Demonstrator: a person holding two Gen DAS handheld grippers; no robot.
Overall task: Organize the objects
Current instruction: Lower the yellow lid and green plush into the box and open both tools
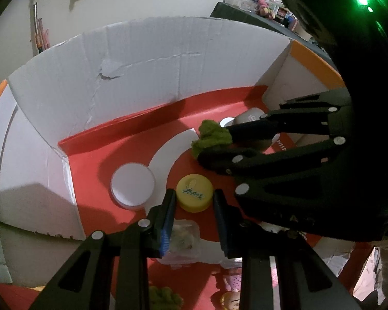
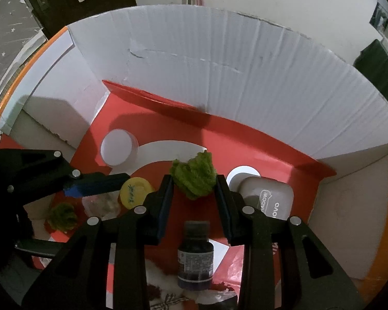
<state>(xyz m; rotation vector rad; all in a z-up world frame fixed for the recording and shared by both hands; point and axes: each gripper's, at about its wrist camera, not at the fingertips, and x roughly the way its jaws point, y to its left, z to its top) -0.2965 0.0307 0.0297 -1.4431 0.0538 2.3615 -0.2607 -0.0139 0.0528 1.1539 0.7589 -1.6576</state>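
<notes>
Inspection of the cardboard box (image 2: 245,59), its red floor taken from left to right.

At the left of the floor a white round lid (image 1: 132,185) lies flat, apart from everything else.

Next to it is the yellow cap (image 1: 194,193). The left gripper (image 1: 194,201) stands with a finger on each side of this cap, jaws narrow and set at about the cap's width. Whether the pads press on it cannot be told; the cap appears to rest on the floor.

Right of that is the green woolly tuft (image 2: 194,178). The right gripper (image 2: 194,183) has it between its jaws, which are part closed against its sides; the tuft sits low over the red floor.

At the far right a grey case (image 2: 266,199) lies against the side wall, partly over a white disc (image 2: 239,174).

Nearer the cameras lie a second green tuft (image 2: 63,215), a clear plastic packet (image 2: 101,204), a dark bottle (image 2: 195,254) and small toys (image 1: 231,298).

Judgement: sorting is part done. Several pieces are already in the box; two are in hand; the nearer items seem still to be dealt with.
</notes>
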